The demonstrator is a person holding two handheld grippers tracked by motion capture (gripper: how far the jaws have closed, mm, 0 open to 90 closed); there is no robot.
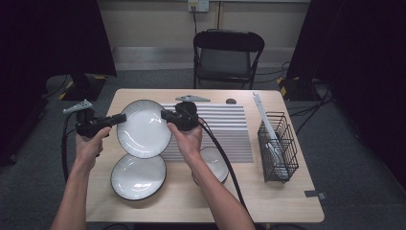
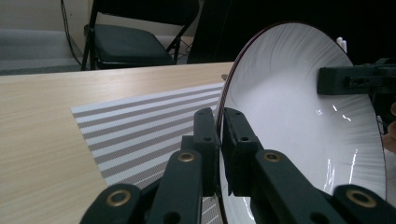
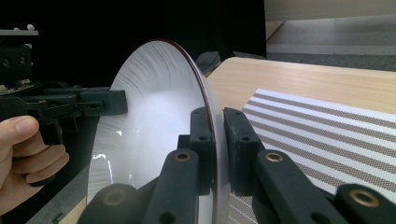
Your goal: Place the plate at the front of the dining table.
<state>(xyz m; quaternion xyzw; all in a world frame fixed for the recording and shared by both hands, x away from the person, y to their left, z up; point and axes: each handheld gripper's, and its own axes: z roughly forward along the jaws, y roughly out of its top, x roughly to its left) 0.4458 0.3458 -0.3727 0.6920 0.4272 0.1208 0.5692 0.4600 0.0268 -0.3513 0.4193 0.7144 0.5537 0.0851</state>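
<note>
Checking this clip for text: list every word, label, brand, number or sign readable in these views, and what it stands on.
None can be read.
The plate clamped at its rim by the left gripper and the right gripper: plain white, no mark.
The striped mat: stripes, no lettering.
The wall outlet: too small to show any marking.
The wire rack and the white strip leaning in it: no legible print.
</note>
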